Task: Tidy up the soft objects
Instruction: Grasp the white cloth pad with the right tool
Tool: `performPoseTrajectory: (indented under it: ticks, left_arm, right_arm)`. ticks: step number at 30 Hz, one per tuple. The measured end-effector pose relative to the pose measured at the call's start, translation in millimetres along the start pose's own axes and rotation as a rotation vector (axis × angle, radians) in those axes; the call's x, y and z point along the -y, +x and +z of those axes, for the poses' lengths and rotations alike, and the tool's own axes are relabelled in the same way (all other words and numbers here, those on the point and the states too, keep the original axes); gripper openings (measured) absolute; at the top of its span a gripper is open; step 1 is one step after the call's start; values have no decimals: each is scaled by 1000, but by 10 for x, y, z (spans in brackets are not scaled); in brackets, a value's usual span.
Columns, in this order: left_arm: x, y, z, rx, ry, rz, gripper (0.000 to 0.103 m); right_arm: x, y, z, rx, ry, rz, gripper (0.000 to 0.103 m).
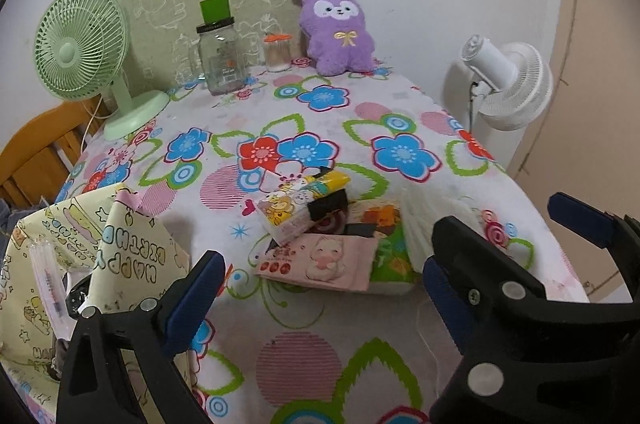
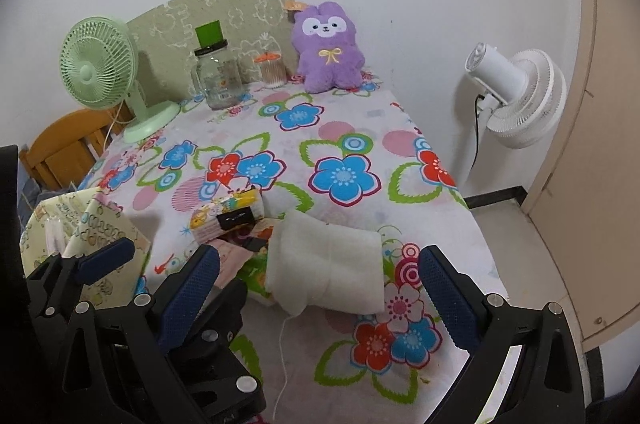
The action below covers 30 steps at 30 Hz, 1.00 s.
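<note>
Hovering low over the tablecloth (image 2: 344,128) w/ jaws spread and nothing held, left gripper (image 1: 324,288) faces the packet pile (image 1: 316,224); right gripper (image 2: 320,284) faces the white pad (image 2: 328,256) beside that pile. Bag (image 1: 60,264) left of pile holds a clear wrapped item; jar (image 1: 222,58) beyond pile looks empty.

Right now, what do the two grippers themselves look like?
Both the left gripper and right gripper match: black plastic frames with triangular cut-outs, round silver rivets, and two fingers faced with dimpled blue rubber pads. No cables or sleeves show.
</note>
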<state>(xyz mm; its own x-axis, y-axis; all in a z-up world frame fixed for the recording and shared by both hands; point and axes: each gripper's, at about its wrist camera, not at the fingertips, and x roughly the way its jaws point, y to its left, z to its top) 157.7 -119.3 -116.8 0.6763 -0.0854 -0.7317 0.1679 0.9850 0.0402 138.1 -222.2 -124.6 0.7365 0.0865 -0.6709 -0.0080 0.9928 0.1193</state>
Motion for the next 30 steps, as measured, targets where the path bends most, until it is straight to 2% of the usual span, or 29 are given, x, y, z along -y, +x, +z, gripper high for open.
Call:
performPoseTrajectory:
  ticks: [9,18,22,26,29,30]
  left_arm:
    - [-67,300,14,-56,-34,38,100]
    - [-124,474,2,-103,-45,38,99]
    - [-118,522,-10,-123,-41,24,99]
    - [-104,519,-16,-124,-33,18,99]
    - [-106,516,-13,-121,-34,15,99]
    - [-105,513,-14,-120,-34,14,99]
  right_arm:
    - [14,315,29,-57,3,16,97]
    - [3,573,21,-141,25,46,83]
    - [15,624,-2,-162,38,49,71]
    - [-21,634,-14,-167,34,67,46]
    - [-43,638,-9,-167,27,76,31]
    - [-48,636,-9,-169,26,78,29]
